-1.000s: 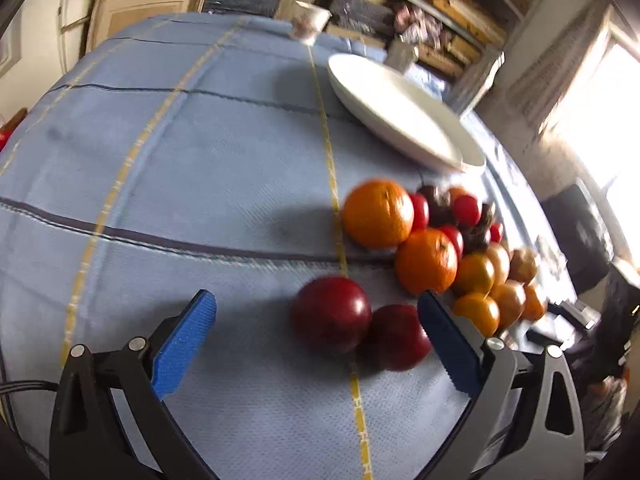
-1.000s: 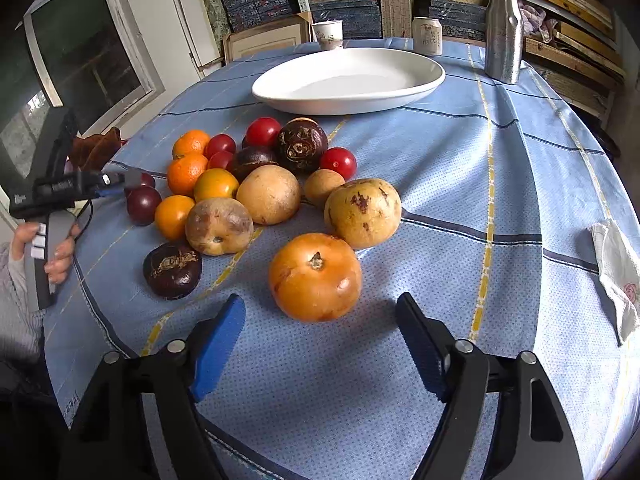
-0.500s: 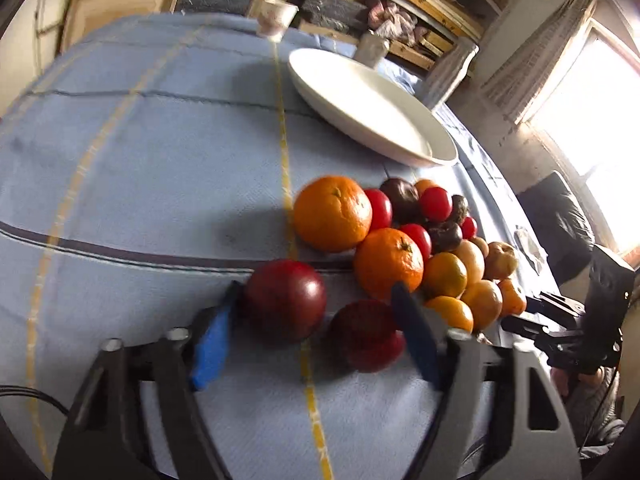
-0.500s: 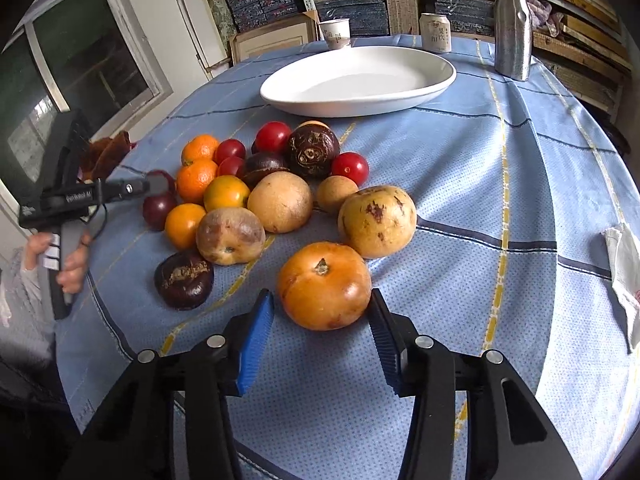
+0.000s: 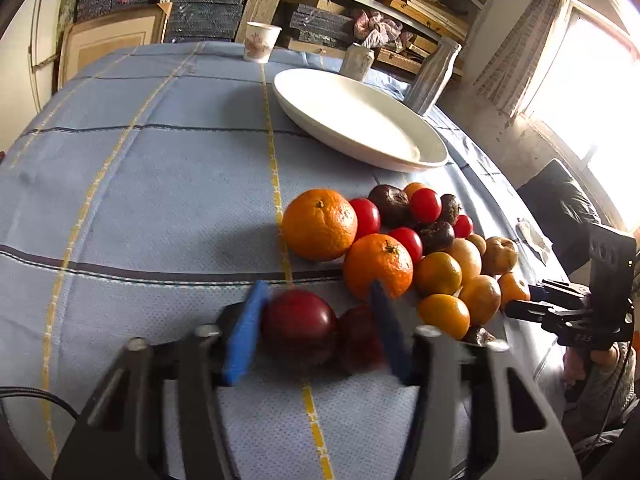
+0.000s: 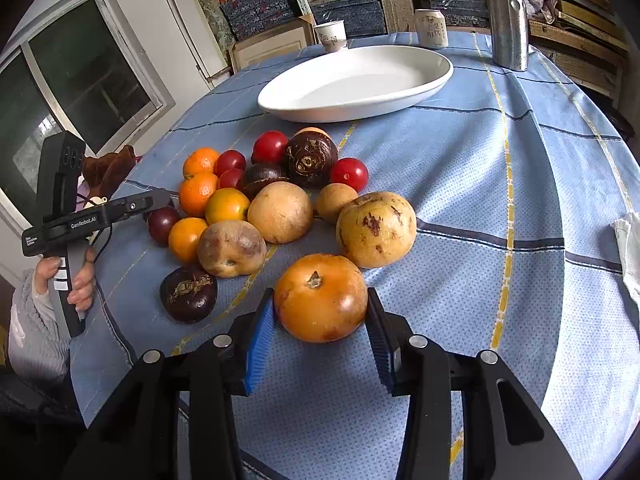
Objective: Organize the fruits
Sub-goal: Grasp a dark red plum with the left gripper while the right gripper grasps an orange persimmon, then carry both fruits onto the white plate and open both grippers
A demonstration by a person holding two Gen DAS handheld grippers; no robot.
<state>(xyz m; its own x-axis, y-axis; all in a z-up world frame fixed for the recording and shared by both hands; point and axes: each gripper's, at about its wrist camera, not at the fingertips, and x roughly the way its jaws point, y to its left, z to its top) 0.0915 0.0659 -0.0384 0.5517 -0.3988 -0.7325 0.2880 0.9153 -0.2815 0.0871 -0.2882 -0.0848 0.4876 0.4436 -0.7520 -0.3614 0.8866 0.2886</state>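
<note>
A heap of fruit lies on the blue checked tablecloth: oranges (image 5: 319, 224), small red fruits, dark wrinkled ones and brown pears. My left gripper (image 5: 316, 328) has its blue pads around two dark red plums (image 5: 298, 322), the left pad touching one, the right pad beside the other (image 5: 358, 338). My right gripper (image 6: 320, 336) has both pads against a big orange persimmon (image 6: 320, 297) that rests on the cloth. A large white oval plate (image 6: 356, 80) stands empty behind the heap; it also shows in the left wrist view (image 5: 356, 120).
A paper cup (image 6: 331, 36), a can (image 6: 431, 28) and a metal bottle (image 6: 507, 14) stand behind the plate. A white cloth (image 6: 628, 248) lies at the right table edge. Shelves and boxes line the back wall.
Both grippers have moved forward and narrowed: the left around the two plums, the right onto the persimmon. The fruit has stayed on the cloth.
</note>
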